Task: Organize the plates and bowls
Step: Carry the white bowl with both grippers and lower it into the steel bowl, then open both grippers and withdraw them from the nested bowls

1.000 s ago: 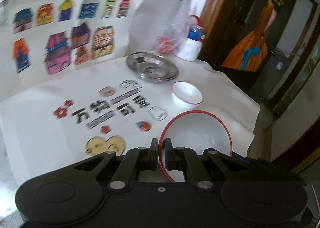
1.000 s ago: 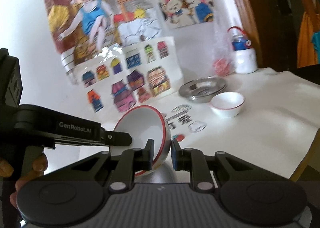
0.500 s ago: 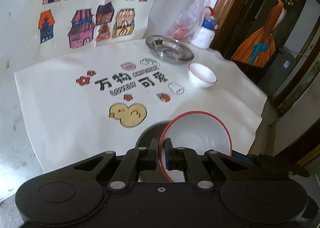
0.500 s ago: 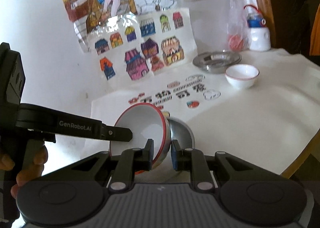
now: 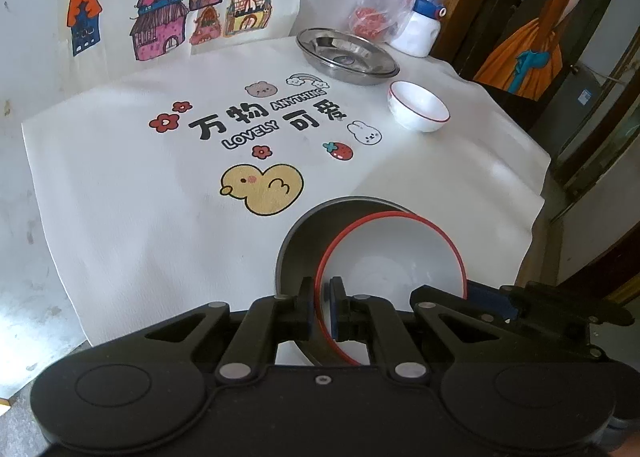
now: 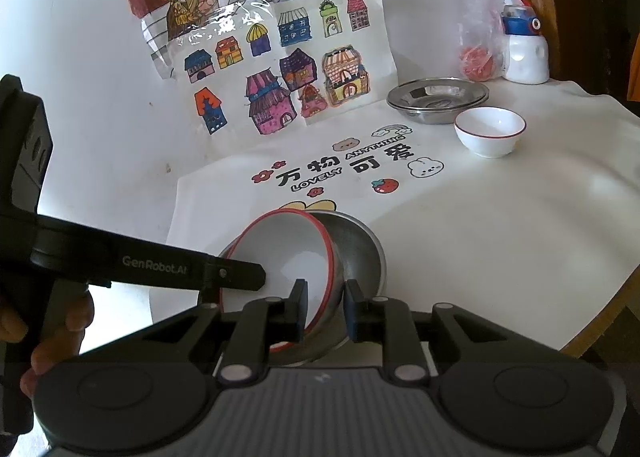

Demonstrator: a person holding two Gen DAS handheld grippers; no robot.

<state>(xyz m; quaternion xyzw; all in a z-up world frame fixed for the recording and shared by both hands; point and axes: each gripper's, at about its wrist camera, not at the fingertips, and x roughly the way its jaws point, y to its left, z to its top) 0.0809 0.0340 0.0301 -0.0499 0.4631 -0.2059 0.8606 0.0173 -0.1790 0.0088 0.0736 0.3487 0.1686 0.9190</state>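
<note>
Bowl (image 6: 280,257) beside hand-held gripper (image 6: 224,275) marked "GenRobot.AI".

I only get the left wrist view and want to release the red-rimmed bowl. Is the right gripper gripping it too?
Observer: Not firmly. The right gripper straddles the bowl at its rim. Its jaws are opening, and a gap shows at one pad.
Operator: Does the bowl sit flat yet?
Observer: No. It is tilted and leans inside the steel bowl, with its mouth turned towards the left gripper.
Operator: Is anything near my gripper that I can't see?
Observer: Only a hand, wrapped round its handle at the left edge of the right wrist view.
</note>
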